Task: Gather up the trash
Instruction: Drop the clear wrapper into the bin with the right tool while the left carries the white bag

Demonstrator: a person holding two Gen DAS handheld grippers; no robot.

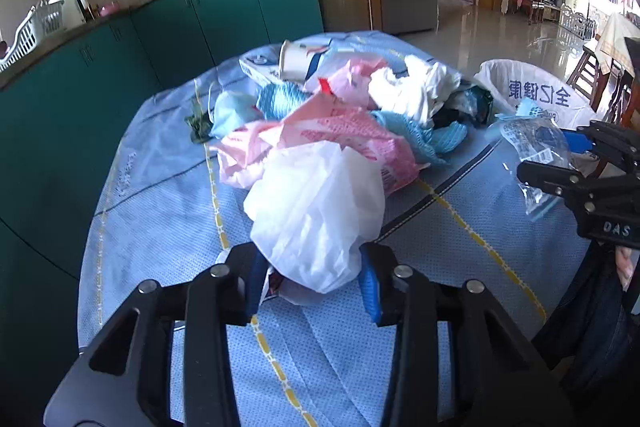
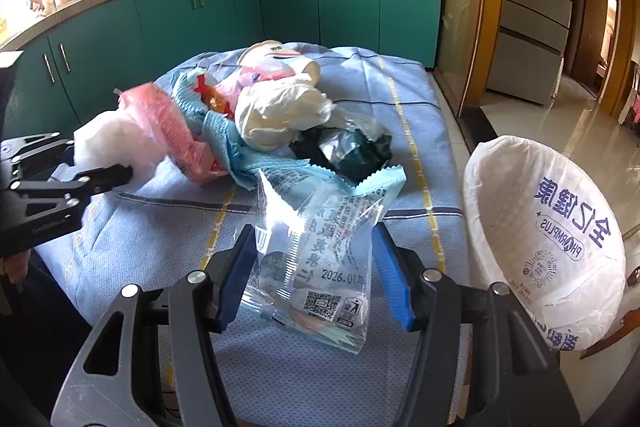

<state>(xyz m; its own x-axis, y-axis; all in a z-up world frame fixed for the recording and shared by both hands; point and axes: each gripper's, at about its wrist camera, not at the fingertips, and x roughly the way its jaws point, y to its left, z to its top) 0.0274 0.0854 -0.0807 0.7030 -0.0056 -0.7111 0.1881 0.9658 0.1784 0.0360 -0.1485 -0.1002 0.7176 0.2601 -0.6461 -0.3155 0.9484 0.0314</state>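
Note:
A heap of trash lies on the blue tablecloth (image 1: 168, 227): pink plastic bags (image 1: 340, 135), white crumpled plastic (image 1: 412, 87), blue net cloth, a paper cup (image 1: 300, 59). My left gripper (image 1: 314, 279) has its jaws around the bottom of a white plastic bag (image 1: 320, 203), pads touching its sides. My right gripper (image 2: 316, 275) has its jaws around a clear snack wrapper (image 2: 316, 259), which stands between the blue pads. The right gripper also shows in the left wrist view (image 1: 560, 163). A bin lined with a white printed bag (image 2: 544, 239) stands to the right of the table.
Green kitchen cabinets (image 2: 280, 11) run behind the table, with pots and a dish rack on the counter. A glass door and a fridge (image 2: 536, 7) stand at the right. Wooden chairs (image 1: 600, 75) stand beyond the bin on a shiny tiled floor.

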